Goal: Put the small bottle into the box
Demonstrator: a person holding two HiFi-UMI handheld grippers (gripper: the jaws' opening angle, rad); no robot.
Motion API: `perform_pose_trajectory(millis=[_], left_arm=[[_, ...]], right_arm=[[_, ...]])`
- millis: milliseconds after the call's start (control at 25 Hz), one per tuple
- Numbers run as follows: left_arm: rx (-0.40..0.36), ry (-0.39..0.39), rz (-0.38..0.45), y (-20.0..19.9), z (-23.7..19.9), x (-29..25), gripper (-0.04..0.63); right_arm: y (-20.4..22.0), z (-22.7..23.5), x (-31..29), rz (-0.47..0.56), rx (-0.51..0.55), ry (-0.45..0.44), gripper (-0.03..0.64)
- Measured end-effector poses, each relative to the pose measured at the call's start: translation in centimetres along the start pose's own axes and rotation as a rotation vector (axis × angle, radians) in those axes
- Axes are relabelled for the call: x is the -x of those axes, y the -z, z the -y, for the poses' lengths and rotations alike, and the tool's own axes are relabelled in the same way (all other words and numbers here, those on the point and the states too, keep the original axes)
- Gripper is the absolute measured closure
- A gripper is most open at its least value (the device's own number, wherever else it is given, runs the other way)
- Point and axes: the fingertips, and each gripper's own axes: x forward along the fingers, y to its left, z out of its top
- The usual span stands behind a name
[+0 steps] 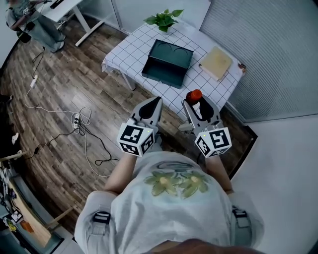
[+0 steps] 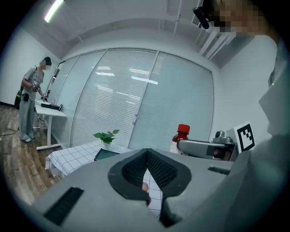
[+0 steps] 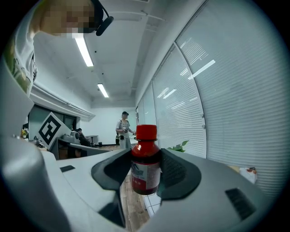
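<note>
1. The small bottle (image 3: 146, 163) is gripped by the right tool (image 1: 195, 102). Its jaws are closed on the dark body from both sides, just below the red cap.
2. The bottle is held upright, and a white label is seen on its lower half in the right gripper view.
3. In the head view the bottle is seen raised above the near right edge of the bench (image 1: 128, 49), which is covered with a white cloth with a black grid.
4. The left tool (image 1: 157, 102) is held just to the left of the right one, level with it. Its jaws are closed tip to tip, and nothing is seen gripped between them.
5. The box (image 1: 162, 75) is set near the middle of the bench, far and to the left of the bottle and clearly apart from it. It is dark green and lies open, with its lid laid back on the far side.
6. A tan pad (image 1: 216, 63) is laid to the right of the box, and a potted plant (image 1: 164, 20) is placed at the far edge of the bench.
7. White cables (image 1: 79, 119) are strewn over the wooden floor (image 1: 59, 94) to the left.
8. Another person (image 1: 30, 20) is seen beside a white desk (image 1: 67, 7) at the far left.
</note>
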Motion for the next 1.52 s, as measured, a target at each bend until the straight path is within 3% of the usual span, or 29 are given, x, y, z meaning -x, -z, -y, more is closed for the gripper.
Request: perform_pose_trajectory(millis=[1520], left_arm=[[-0.017,0.100,-0.047,-4.3,-13.6,-11.4,0.588]], right_arm=[[0.3,6.7,-15.1,-0.020,-0.017,0.137,0.414]])
